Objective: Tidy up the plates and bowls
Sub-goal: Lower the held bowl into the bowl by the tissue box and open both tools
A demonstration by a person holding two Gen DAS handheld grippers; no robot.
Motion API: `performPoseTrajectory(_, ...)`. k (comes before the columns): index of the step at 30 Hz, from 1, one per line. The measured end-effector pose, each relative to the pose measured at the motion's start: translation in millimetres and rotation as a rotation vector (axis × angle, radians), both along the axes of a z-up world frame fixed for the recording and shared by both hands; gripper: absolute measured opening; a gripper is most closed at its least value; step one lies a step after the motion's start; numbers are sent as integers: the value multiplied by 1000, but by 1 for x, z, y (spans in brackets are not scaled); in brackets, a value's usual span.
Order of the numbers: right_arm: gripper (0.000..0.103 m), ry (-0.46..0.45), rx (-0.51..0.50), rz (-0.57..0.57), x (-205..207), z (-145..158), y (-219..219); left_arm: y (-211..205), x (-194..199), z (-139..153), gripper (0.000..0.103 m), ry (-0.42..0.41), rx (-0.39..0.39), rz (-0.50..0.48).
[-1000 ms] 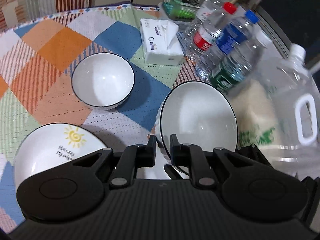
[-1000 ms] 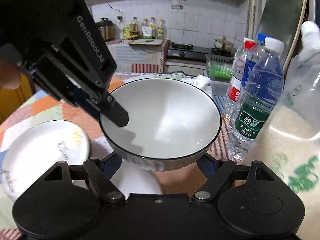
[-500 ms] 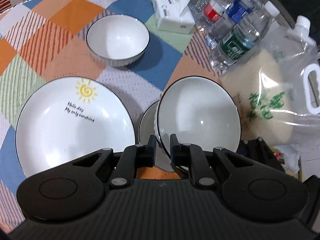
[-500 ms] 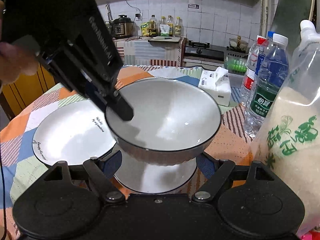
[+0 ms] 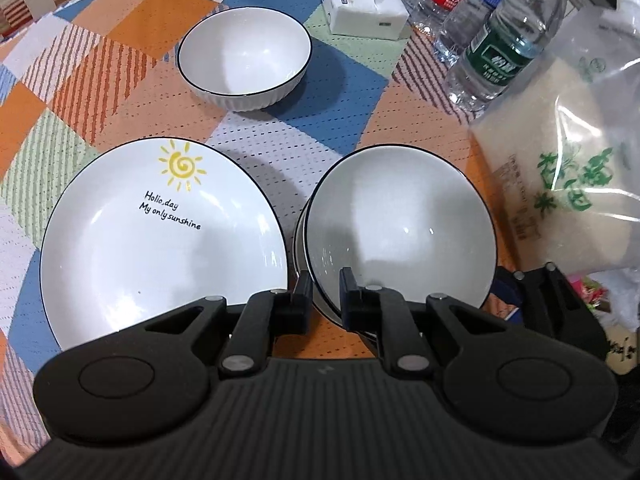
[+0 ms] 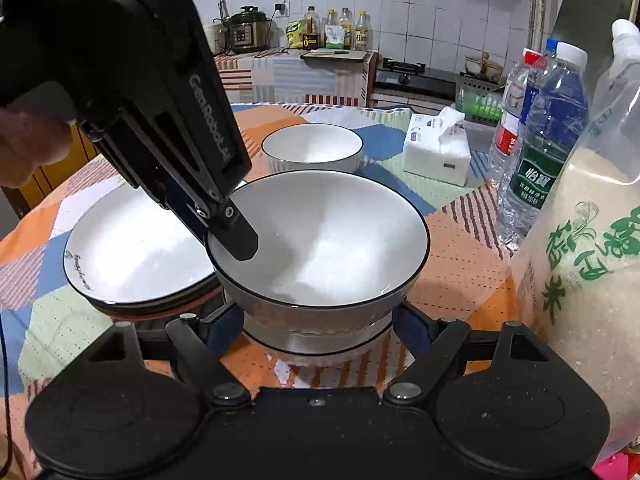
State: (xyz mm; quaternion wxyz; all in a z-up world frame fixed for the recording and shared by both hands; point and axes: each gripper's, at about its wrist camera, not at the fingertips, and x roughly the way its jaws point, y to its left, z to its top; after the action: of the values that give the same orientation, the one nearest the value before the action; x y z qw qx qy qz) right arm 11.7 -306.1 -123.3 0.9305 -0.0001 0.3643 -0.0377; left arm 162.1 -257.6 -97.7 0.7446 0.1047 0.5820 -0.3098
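My left gripper [image 5: 325, 280] is shut on the near rim of a white bowl with a black edge [image 5: 400, 232]. That bowl sits low over a second bowl [image 5: 299, 240], whose rim peeks out at its left. In the right wrist view the held bowl [image 6: 320, 240] rests in or just above the lower bowl [image 6: 316, 342]; I cannot tell if they touch. My right gripper [image 6: 318, 320] stands open at the near side of the stack, its fingers apart from both bowls. A sun-print plate [image 5: 160, 240] lies to the left, and a smaller bowl [image 5: 244, 56] stands farther back.
A tissue pack [image 5: 360, 4], several water bottles [image 5: 500, 48] and a clear bag of rice [image 5: 568, 168] crowd the right side of the patchwork tablecloth. A person's hand [image 6: 28, 140] holds the left gripper. Kitchen counters stand beyond the table.
The left gripper has come down with the bowl, from well above the lower bowl to just over it, and tilted further downward. The right gripper has shifted slightly, jaws unchanged.
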Motion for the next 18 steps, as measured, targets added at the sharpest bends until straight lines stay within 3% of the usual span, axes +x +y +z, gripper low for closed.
performPoseTrajectory(11,88,10,-11,11,-2,0,3,-14,-15,-12,15,-125,80,-72)
performPoseTrajectory(18,87,20,4,4,-8,12,4,0,-12,-1,16,-117,2,-80)
